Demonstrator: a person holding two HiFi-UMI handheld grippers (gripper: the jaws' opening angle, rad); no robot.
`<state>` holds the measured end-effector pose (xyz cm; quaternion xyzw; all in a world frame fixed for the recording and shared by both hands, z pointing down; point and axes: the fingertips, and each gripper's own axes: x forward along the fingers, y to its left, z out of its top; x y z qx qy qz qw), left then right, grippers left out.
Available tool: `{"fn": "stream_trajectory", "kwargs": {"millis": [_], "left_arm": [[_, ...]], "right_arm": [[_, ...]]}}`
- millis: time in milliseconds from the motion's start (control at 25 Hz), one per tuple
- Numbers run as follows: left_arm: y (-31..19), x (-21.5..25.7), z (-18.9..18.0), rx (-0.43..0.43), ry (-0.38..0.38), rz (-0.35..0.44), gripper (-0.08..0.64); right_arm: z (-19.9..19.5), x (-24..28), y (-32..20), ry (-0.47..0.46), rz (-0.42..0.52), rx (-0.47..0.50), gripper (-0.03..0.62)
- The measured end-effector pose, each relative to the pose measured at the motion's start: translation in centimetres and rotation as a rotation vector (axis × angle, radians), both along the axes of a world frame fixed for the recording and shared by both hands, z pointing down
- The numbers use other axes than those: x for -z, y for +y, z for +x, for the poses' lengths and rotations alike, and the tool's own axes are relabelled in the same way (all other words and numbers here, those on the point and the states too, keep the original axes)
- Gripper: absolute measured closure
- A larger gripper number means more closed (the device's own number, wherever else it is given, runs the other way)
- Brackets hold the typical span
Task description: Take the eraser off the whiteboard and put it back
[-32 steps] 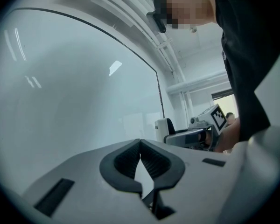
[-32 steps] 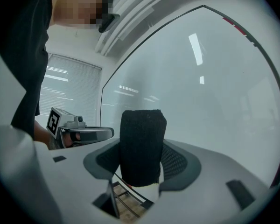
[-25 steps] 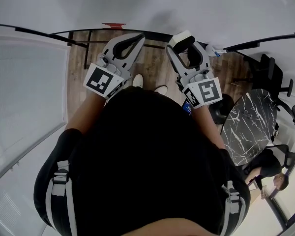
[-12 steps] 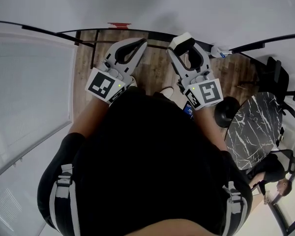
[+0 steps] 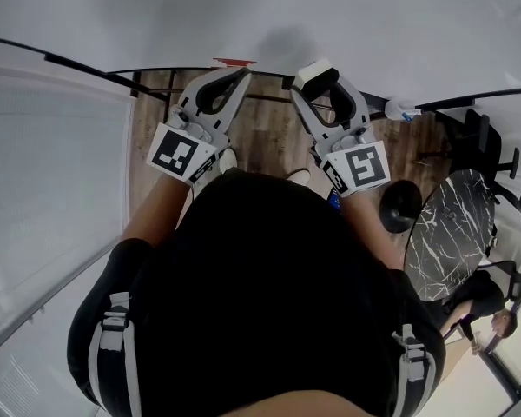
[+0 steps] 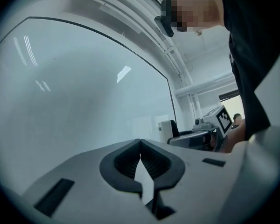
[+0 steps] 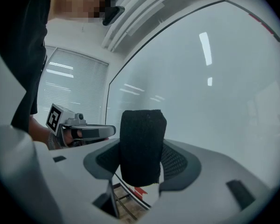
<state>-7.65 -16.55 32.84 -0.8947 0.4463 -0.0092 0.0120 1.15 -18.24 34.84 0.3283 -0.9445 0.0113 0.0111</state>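
While near whiteboard (image 7: 200, 87), eraser (image 7: 142, 146) in right gripper (image 5: 323, 81) (left gripper (image 6: 140, 142) empty)

Wooden plank floor (image 5: 269, 129), seen steeply from above. Along its far edge stands the whiteboard (image 5: 347, 16), whose black frame bar (image 5: 143, 89) comes down onto the planks at the far left. Near the floor's middle rest 2 white shoes: left shoe (image 5: 228, 158) and right shoe (image 5: 299, 175), close together. Toward the right edge stand 1 round black base (image 5: 400, 205), 1 dark marble-patterned tabletop (image 5: 451, 233) and, beyond it, 1 black office chair (image 5: 482, 142).
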Motion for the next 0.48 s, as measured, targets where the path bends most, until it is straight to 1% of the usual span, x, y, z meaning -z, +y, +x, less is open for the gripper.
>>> {"fn": "stream_trajectory", "kwargs": {"millis": [120,240,360,480], "left_arm": [[-0.6,0.5,-4.1,0.006,-0.003,0.021,0.555],[-0.7,0.6,-7.8,0.017,0.004,0.029,0.557],[-0.9,0.8,-10.4,0.012,0.012,0.04,0.555],[-1.3,1.1,-12.4,0.002,0.012,0.058,0.557]], "right_arm": [[-3.8,1.6,-0.8,0.029,0.053,-0.025,0.356],[-6.7,3.0,-1.5,0.081,0.119,-0.104,0.356],[-8.8,4.3,-2.5,0.125,0.183,-0.185,0.356],[-10.9,5.1,-3.6,0.169,0.225,-0.245,0.356]]}}
